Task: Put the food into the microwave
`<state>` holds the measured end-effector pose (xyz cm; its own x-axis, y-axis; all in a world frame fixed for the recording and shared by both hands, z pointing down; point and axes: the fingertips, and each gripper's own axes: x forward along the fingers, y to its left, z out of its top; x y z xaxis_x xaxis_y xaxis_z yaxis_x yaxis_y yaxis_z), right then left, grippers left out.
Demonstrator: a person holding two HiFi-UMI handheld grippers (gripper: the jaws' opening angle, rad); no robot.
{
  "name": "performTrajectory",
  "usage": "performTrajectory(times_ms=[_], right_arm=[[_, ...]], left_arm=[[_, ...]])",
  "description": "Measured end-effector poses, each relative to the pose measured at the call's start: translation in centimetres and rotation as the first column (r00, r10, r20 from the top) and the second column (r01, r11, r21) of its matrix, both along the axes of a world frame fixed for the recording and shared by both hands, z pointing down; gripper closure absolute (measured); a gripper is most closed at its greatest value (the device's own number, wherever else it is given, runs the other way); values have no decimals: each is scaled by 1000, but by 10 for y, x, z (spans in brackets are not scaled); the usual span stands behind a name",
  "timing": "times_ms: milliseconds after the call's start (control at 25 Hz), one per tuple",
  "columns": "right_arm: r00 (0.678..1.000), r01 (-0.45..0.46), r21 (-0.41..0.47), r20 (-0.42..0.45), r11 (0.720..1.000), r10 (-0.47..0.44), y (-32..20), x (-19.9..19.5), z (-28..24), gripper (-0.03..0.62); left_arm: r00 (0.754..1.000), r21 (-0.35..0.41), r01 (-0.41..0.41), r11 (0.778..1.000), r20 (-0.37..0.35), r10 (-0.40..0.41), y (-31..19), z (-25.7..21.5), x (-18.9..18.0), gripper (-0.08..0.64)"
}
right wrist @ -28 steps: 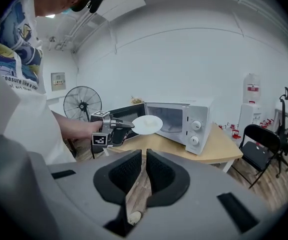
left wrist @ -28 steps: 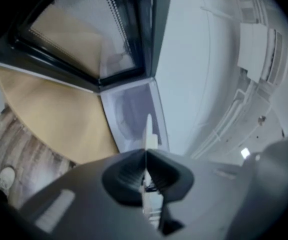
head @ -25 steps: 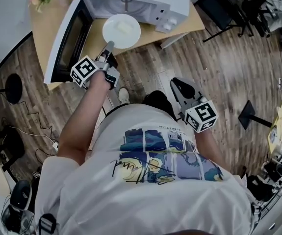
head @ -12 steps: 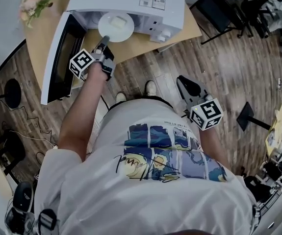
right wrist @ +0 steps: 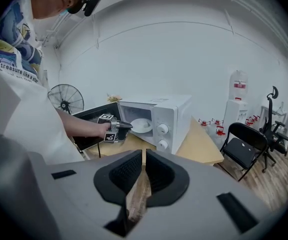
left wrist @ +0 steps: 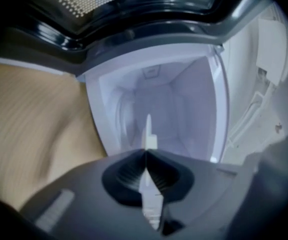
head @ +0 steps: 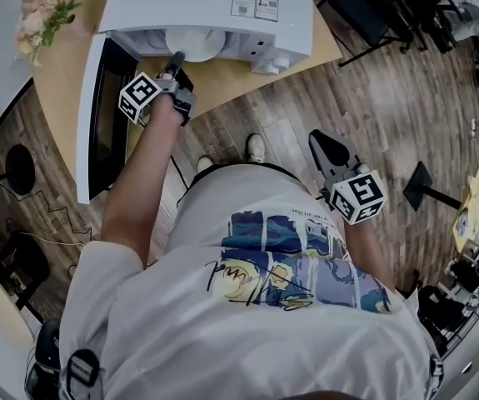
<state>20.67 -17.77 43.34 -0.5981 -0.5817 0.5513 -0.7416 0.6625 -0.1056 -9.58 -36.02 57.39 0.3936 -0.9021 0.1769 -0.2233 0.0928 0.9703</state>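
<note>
A white plate [head: 196, 44] with a pale piece of food sits halfway inside the open white microwave [head: 214, 7]; its far part is hidden under the microwave's top. My left gripper [head: 175, 61] is shut on the plate's near rim. In the left gripper view the plate [left wrist: 148, 134] shows edge-on between the pads of the left gripper [left wrist: 146, 151], in front of the lit cavity [left wrist: 179, 99]. My right gripper [head: 326, 147] hangs at the person's right side, shut and empty, well away from the microwave. The right gripper view shows the plate [right wrist: 141, 125] in the microwave's [right wrist: 171, 115] doorway.
The microwave door [head: 97, 115] stands swung open to the left over the wooden table [head: 222, 77]. A flower bunch [head: 39, 19] stands at the table's far left. A black folding chair [right wrist: 246, 146] and a floor fan [right wrist: 66, 99] stand nearby on the wood floor.
My left gripper has carried the plate forward from in front of the microwave into its opening. The right gripper has shifted a little to the right and stays shut.
</note>
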Motion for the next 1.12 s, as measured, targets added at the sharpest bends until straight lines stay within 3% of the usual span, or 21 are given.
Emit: performTrajectory(times_ms=[800,1120], right_arm=[[997,-58,-32,-44,998,57,-3,-9,3,571],[998,-45,-27,-47,999,44,-8,-16,-1,571]], left_arm=[[1000,-34,-26,999,-7,26,-34,23,-7,545],[997,-58,-39,998,69,43,-38,22,-8,535]])
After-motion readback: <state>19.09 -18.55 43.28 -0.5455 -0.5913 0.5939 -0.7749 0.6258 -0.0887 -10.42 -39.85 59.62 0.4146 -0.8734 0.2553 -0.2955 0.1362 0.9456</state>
